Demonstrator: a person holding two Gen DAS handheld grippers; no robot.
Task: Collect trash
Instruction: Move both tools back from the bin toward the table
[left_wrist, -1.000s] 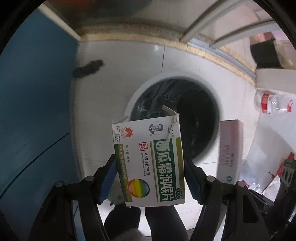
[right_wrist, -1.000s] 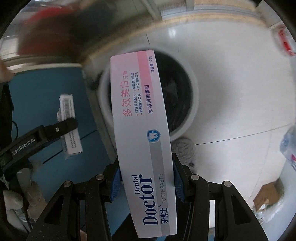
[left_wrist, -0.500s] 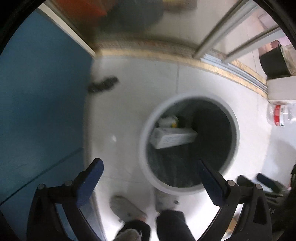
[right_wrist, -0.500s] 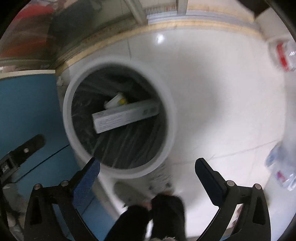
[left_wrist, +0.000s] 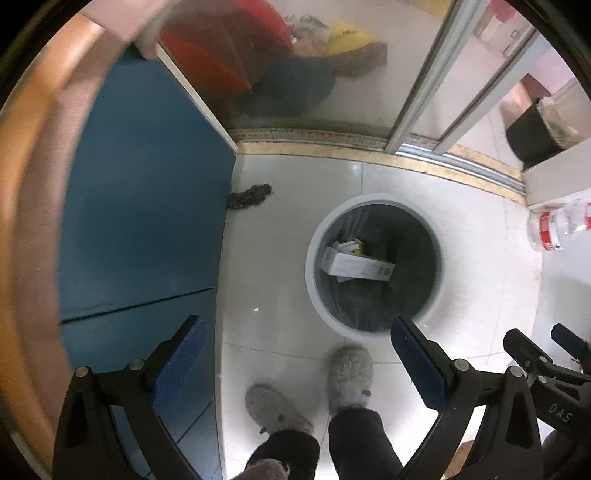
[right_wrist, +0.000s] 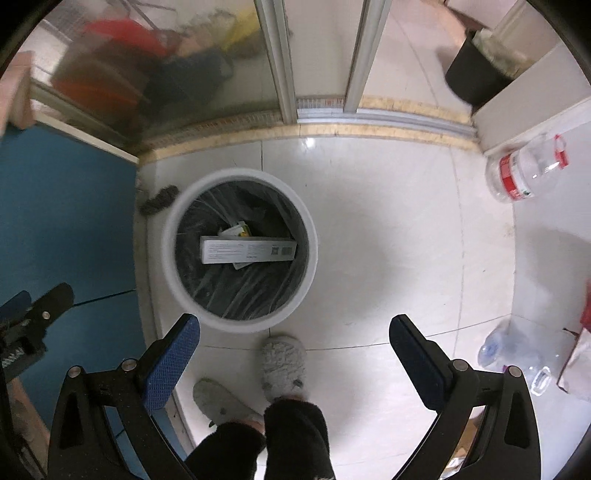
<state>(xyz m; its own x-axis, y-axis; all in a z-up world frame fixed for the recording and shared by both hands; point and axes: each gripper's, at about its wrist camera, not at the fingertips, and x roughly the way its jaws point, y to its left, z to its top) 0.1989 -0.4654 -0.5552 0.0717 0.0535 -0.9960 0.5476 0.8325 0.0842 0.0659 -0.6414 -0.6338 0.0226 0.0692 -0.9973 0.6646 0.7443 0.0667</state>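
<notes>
The long white carton (right_wrist: 248, 250) lies flat across the bottom of the round white bin (right_wrist: 312, 236), resting on a smaller box with a yellow patch (right_wrist: 238, 230); both sit inside the black liner, well below the rim. This looks like the moment just after a drop, with both pieces of trash in the bin and nothing left in hand. The left gripper (left_wrist: 295, 363) and right gripper (right_wrist: 293, 356) both point down at the floor, their blue-padded fingers (right_wrist: 171, 360) spread as wide as they go and empty, high above the bin and well apart from the boxes. The next move, as I judge it, calls for turning to more litter: clear plastic bottles (right_wrist: 524, 170) lie on the tiled floor to the right, and something crumpled, perhaps another bottle, sits near the right edge, too distorted to tell. The person's grey slippers (right_wrist: 284, 363) stand just beside the bin.
</notes>
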